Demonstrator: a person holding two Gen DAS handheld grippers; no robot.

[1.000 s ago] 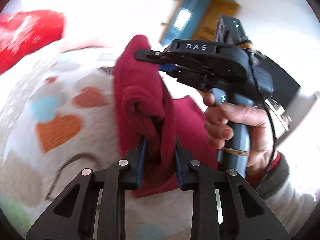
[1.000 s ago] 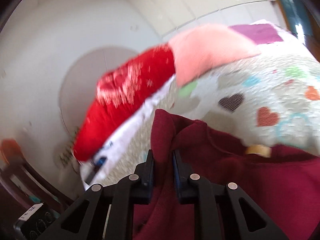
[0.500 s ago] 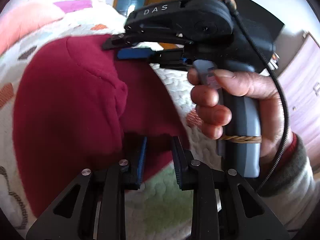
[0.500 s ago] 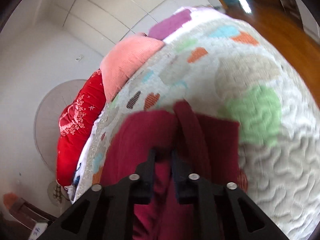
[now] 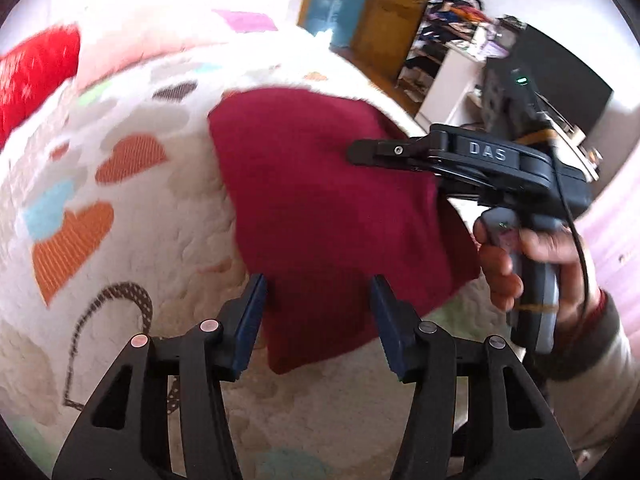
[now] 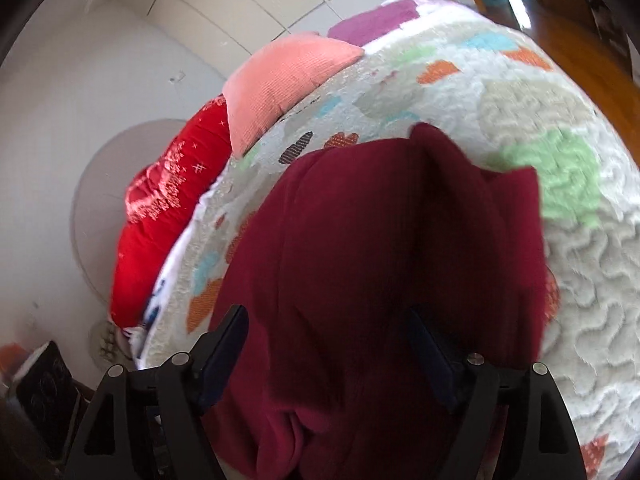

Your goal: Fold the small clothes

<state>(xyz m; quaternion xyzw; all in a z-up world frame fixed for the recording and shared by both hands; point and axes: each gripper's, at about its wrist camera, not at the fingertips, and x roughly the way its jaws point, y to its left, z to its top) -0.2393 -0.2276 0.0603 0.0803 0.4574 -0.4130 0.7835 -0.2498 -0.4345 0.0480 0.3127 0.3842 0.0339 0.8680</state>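
A: Start at the left gripper [image 5: 318, 312]; what is it doing?

B: Its jaws are opening; the near edge of the dark red garment [image 5: 320, 208] sits between them, but the pads stand clear of the cloth on both sides; released, I'd say.

A: And the right gripper [image 6: 328, 344]?

B: Also opening, and wider; the garment lies under and between the jaws in its own view, and nothing looks pinched; in the left view its upper finger reaches over the garment's right edge, with a hand [image 5: 532, 256] round the handle.

A: Where is the garment, then?

B: Flat on the bed [image 5: 132, 240], on the white quilt with coloured hearts; it reads as a compact, roughly rectangular shape, so I judge one fold has just been laid down and let go.

A: What is left?

B: Probably a further fold or some smoothing; a raised ridge runs up the middle in the right view, and a corner pokes up at the far end; whether other clothes wait, I cannot tell.

A: What can't you make out?

B: The kind of garment; its layers; the near part, cut off behind the right gripper; the left view is blurred, and the far pink pillow [image 6: 288, 80] and red pillow [image 6: 160, 224] are only partly shown.
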